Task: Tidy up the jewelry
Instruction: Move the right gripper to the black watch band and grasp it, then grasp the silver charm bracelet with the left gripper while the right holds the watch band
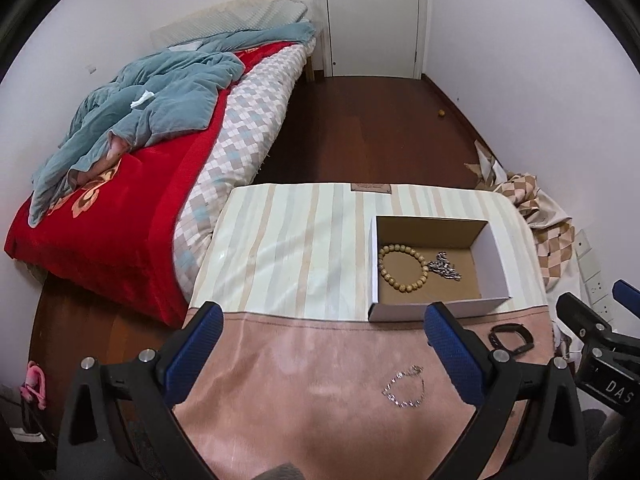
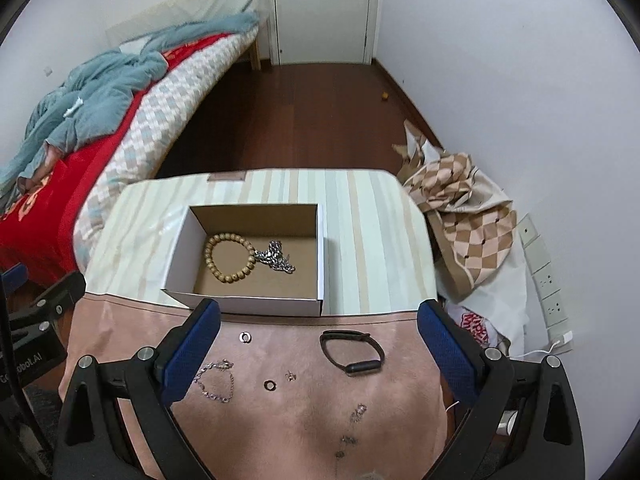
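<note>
A white cardboard box (image 2: 248, 304) stands on the cloth-covered table; it also shows in the left wrist view (image 1: 460, 308). Inside lie a wooden bead bracelet (image 2: 230, 258) and a bunched silver chain (image 2: 276, 260). On the pink cloth in front lie a thin silver bracelet (image 2: 214, 380), a black band (image 2: 352, 354), two small rings (image 2: 245, 337) (image 2: 270, 385), a tiny charm (image 2: 290, 376) and a dark chain (image 2: 352, 424). My right gripper (image 2: 318, 344) is open and empty above these pieces. My left gripper (image 1: 324, 344) is open and empty above the silver bracelet (image 1: 404, 388).
A bed (image 1: 120, 200) with a red blanket and blue quilt lies left of the table. Crumpled checked cloth (image 2: 460, 208) and bags sit at the right by the wall sockets. A dark wooden floor (image 2: 300, 120) runs to a white door.
</note>
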The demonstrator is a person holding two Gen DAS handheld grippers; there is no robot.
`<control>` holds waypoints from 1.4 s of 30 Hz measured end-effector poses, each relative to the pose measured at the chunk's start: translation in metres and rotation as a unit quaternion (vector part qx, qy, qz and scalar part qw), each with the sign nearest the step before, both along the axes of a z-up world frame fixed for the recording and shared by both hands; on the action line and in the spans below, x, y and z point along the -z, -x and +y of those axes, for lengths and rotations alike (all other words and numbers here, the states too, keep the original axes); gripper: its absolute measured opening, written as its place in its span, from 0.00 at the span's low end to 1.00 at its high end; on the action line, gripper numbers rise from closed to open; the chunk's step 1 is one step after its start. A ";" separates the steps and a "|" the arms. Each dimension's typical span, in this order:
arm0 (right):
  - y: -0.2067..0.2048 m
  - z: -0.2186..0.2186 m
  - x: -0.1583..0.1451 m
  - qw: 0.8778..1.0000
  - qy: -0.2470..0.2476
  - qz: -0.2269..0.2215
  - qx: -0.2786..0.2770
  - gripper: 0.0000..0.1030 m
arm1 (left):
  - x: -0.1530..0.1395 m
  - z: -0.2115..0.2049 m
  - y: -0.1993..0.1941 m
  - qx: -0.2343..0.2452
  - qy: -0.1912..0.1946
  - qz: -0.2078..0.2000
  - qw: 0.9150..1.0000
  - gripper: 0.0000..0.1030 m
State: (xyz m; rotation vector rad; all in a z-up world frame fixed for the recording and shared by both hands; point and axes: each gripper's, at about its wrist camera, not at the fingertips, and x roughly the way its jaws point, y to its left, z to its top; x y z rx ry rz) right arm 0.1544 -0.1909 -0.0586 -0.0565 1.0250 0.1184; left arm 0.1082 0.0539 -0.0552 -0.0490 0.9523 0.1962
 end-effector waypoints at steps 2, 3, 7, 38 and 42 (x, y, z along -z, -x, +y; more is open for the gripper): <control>0.009 0.001 -0.007 1.000 -0.005 -0.006 -0.002 0.97 | -0.005 -0.001 0.008 0.000 0.004 -0.008 1.000 1.00; 0.014 0.000 -0.010 1.000 -0.011 -0.007 -0.001 0.97 | -0.006 -0.001 0.012 -0.001 0.003 -0.011 1.000 1.00; 0.031 -0.009 -0.007 1.000 -0.028 -0.001 0.012 0.97 | 0.006 0.000 0.026 -0.012 0.008 -0.002 1.000 1.00; -0.034 -0.088 0.188 0.976 -0.093 0.162 0.112 0.16 | 0.184 -0.049 -0.009 0.060 0.079 0.196 0.975 0.76; -0.027 -0.078 0.192 0.975 -0.096 0.174 0.098 0.03 | 0.180 -0.066 -0.006 0.085 0.047 0.183 0.978 0.54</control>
